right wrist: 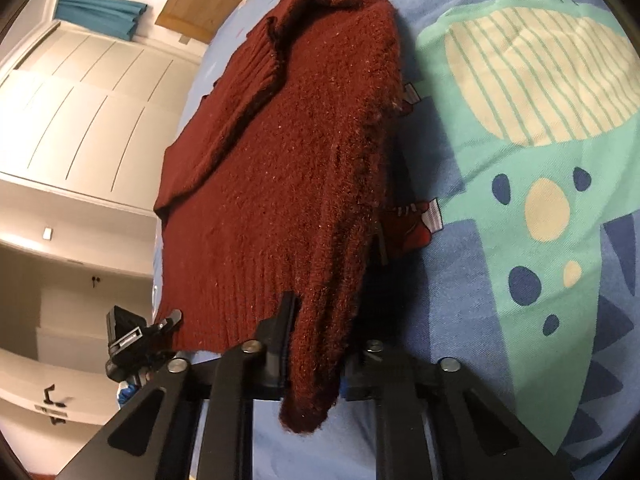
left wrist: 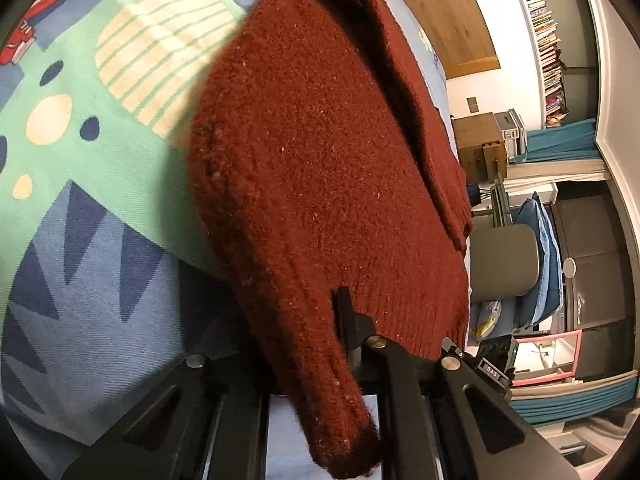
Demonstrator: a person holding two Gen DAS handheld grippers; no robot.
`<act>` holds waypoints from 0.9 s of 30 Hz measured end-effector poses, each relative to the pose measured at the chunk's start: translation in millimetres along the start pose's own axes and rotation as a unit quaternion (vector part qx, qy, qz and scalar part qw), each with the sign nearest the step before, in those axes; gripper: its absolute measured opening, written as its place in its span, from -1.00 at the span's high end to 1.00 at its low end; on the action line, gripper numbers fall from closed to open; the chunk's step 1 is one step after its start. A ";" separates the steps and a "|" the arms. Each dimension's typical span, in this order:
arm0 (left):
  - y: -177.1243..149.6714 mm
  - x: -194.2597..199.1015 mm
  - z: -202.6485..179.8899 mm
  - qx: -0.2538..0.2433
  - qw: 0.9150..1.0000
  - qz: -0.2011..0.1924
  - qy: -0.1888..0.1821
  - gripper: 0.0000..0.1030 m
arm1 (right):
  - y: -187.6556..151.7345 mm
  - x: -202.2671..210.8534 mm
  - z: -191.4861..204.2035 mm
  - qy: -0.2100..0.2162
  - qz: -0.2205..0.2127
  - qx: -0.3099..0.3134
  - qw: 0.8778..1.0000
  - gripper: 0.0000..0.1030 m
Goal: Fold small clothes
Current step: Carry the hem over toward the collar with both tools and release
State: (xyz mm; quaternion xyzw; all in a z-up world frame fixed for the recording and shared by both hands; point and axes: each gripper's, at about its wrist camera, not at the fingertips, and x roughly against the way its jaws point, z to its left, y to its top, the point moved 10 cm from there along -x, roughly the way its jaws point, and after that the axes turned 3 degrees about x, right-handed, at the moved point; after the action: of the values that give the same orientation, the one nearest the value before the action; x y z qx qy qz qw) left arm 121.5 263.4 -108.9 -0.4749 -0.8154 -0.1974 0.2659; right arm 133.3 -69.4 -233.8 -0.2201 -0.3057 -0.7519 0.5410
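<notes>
Left gripper point(left wrist: 344, 320) and right gripper point(right wrist: 292, 320) each pinch the ribbed hem of a dark red knit sweater point(left wrist: 320, 168), lifted off a blue dinosaur-print bedsheet point(left wrist: 80, 240). Draped wool hides most of both fingers, so the exact bite is hard to judge. Bookshelves point(left wrist: 544, 40) and white wardrobe doors point(right wrist: 80, 100) lie beyond.

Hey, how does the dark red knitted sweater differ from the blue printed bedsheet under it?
The dark red knitted sweater is plain and fuzzy; the blue printed bedsheet is smooth, with a green dinosaur pattern. The sweater is doubled over with a sleeve across it; the bedsheet lies spread flat. Both are soft cloth.
</notes>
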 end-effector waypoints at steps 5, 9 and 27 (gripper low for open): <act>11.7 11.1 -23.0 -0.019 1.000 -0.014 -0.014 0.86 | 11.3 8.8 8.5 0.018 -0.014 0.005 1.000 0.80; 37.0 21.8 -58.6 -0.052 0.998 -0.033 -0.025 0.86 | 39.6 27.4 24.1 0.047 -0.044 0.017 0.998 0.81; 182.5 -28.9 -135.4 -0.091 0.990 -0.100 0.029 0.86 | 247.2 26.0 106.1 0.021 -0.146 0.071 0.987 0.81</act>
State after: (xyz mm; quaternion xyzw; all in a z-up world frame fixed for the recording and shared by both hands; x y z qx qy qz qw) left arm 327.1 252.2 -8.5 -0.4069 -0.8294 -0.3100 0.2245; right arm 359.4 -69.3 -85.8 -0.1185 -0.3760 -0.8034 0.4463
